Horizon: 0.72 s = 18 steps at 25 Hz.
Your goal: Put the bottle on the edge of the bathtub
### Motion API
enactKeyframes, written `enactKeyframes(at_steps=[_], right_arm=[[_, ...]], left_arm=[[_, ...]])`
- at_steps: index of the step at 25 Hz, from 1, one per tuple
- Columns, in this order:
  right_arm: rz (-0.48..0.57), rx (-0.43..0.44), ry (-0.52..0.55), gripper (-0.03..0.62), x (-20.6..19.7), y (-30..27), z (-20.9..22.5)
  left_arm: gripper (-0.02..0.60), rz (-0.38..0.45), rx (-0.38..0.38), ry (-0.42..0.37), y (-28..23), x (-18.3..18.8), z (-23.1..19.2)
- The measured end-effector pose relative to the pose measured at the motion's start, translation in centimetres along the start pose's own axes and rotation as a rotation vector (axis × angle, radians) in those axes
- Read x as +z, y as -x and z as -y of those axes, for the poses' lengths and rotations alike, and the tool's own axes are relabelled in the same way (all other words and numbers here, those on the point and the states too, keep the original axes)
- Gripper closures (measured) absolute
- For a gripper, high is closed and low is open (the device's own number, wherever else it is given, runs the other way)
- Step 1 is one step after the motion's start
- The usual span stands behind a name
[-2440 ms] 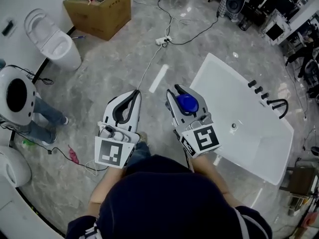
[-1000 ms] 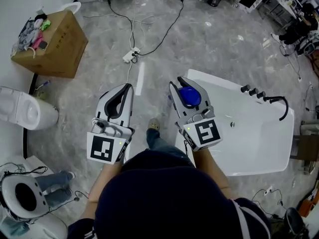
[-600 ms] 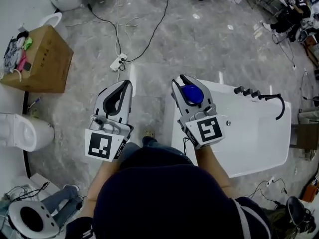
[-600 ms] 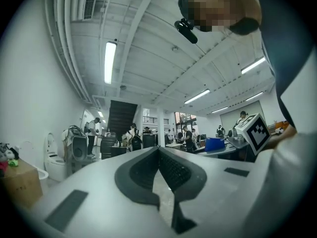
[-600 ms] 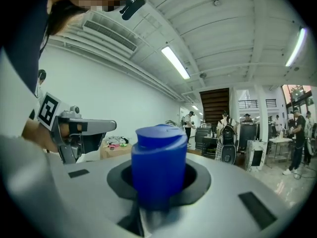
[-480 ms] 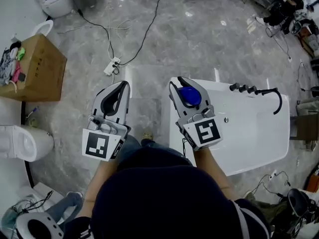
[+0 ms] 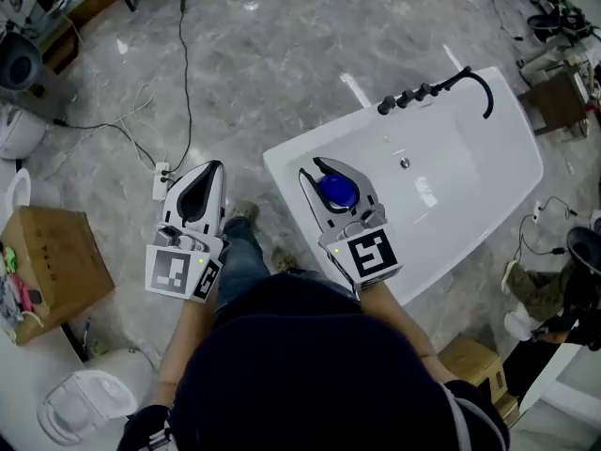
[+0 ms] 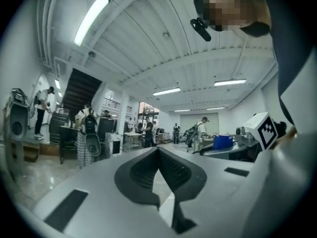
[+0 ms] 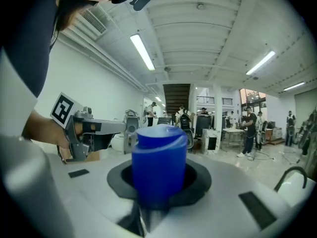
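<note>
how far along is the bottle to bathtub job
Done: the blue plastic bottle is picked up, clamped in the right gripper. In hand: it hangs above the near end of the white bathtub, not resting on anything. To do: set it on the rim and open the jaws. The left gripper is shut and empty.

Ceiling strip lights (image 9: 143,51) give you bright, even light; glare spots the glossy floor (image 7: 282,64). Your gripper views bend hard at dark corners; the close blue bottle (image 9: 159,162) looks soft.
</note>
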State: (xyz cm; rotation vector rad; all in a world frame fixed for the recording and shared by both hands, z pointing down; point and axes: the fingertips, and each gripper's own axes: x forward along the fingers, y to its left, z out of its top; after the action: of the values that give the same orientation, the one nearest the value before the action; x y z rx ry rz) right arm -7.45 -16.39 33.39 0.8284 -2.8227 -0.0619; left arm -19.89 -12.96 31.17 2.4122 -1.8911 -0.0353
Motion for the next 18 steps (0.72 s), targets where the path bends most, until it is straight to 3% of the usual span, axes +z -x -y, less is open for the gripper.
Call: enactKeyframes(at_steps=[5, 8, 14, 18], right_arm=[[-0.06, -0.175, -0.053, 0.485, -1.8, -2.7, 3.8], [-0.094, -0.276, -0.113, 0.485, -2.3, -4.9, 5.6], [-0.096, -0.433, -0.124, 0.485, -2.7, -9.0, 7.7], [-0.14, -0.539, -0.173, 0.485, -4.5, -10.1, 7.1]], left_arm=[[0.558, -0.015, -0.291, -0.055, -8.0, 0.4, 0.5], [0.558, -0.037, -0.435, -0.049, -11.5, 0.6, -0.2], [0.558, -0.061, -0.659, -0.002, -16.0, 0.2, -1.9], [0.558, -0.126, -0.78, -0.024, -17.0, -2.4, -3.2]])
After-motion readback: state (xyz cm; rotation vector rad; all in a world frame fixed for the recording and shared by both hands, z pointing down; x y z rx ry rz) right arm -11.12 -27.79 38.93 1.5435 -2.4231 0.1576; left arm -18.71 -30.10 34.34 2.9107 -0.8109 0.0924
